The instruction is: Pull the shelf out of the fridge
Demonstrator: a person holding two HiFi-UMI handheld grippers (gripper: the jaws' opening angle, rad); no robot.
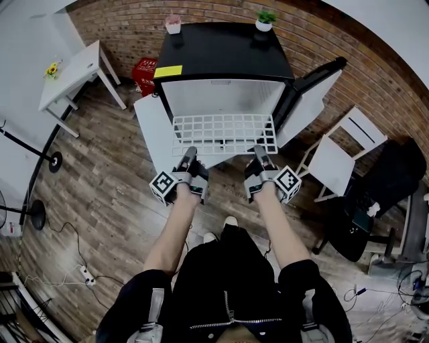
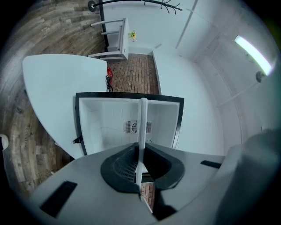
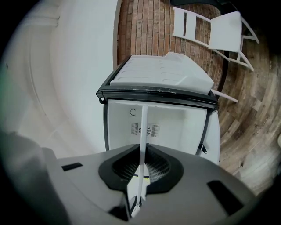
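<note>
Two forearms reach to the left gripper and right gripper, each clenched on the near edge of one white wire shelf. Beyond the fingertips the shelf projects from one open fridge. One yellow label, writing unreadable; two potted plants on top.

Lighting: bright, even, diffuse indoor light; we note one ceiling strip lamp glaring white in the left gripper view, and only faint, soft shadows on the wooden floor. Optics: we record strong fisheye bending in all three views and dark vignetted corners in both gripper views. The shelf edge goes soft nearest each gripper lens.
</note>
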